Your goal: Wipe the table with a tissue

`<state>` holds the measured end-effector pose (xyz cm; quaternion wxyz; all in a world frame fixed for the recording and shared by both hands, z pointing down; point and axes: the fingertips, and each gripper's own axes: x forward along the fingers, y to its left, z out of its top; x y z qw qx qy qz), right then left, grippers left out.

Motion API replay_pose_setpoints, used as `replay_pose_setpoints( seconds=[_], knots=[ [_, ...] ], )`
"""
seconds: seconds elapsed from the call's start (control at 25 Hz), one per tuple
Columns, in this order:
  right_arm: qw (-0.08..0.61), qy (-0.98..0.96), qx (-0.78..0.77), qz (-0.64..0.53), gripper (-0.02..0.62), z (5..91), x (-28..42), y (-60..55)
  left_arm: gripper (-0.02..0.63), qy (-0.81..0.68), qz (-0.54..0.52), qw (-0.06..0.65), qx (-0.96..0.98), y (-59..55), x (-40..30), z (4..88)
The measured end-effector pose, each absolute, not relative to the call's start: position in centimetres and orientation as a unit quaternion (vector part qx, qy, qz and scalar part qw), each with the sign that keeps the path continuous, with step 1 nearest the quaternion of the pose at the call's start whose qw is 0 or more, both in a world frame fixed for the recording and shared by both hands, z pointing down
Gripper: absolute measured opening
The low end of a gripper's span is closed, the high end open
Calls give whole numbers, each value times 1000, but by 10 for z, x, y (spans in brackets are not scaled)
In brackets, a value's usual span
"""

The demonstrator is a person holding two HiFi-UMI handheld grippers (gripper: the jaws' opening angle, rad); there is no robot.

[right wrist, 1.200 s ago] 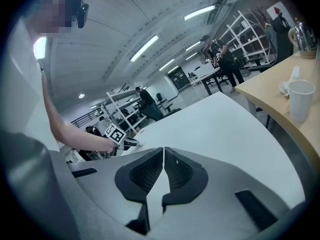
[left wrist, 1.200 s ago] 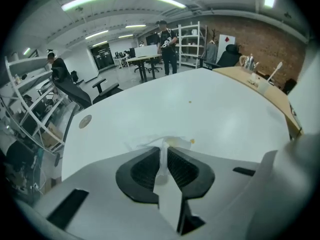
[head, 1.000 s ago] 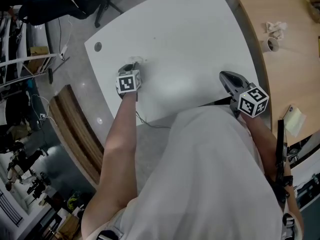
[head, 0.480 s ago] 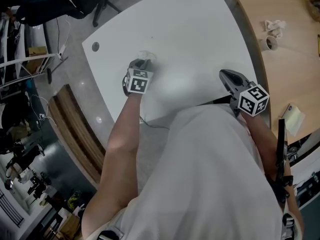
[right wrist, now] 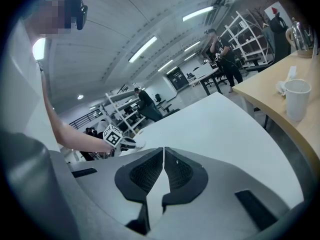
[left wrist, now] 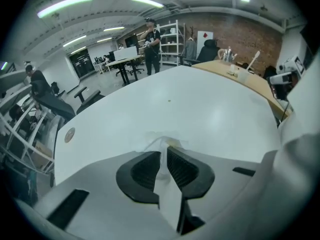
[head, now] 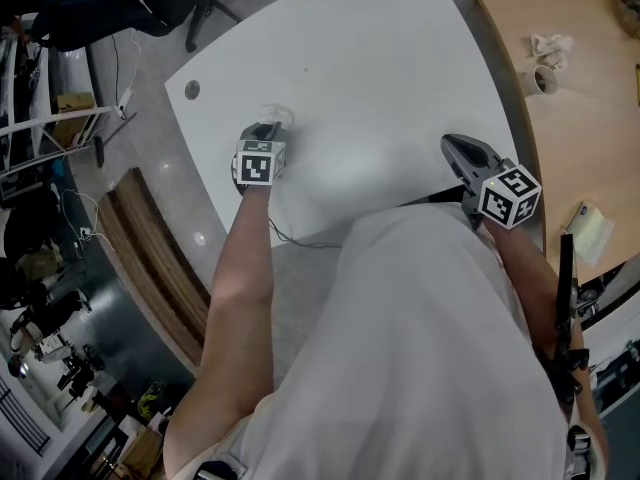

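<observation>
The white tissue (head: 274, 116) is pinched between the jaws of the left gripper (head: 266, 128), its crumpled end pressed onto the white table (head: 390, 68) near the table's left edge. The right gripper (head: 456, 150) hovers at the table's near edge, well apart from the tissue, its jaws closed on nothing. A paper cup (head: 543, 81) stands on the wooden table (head: 585, 158) beside the white one.
</observation>
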<state>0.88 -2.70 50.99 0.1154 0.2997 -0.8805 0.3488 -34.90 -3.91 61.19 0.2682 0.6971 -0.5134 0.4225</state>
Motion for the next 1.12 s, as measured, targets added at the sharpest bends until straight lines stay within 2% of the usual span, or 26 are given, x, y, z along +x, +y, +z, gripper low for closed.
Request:
replay_pose_setpoints(
  seconds=[0.56,0.88,1.12],
  knots=[
    [120,-881,297,350,20,512,9,-21,51,-656,341,312,596,-12,-452,605],
    [117,-878,303,351,20,510,17,-24,52,-737,366,265,502,5,-504,584],
    [121,-874,307,356,20,508,19,-22,52,-678,370,244,587,-32,-457,581]
  ],
)
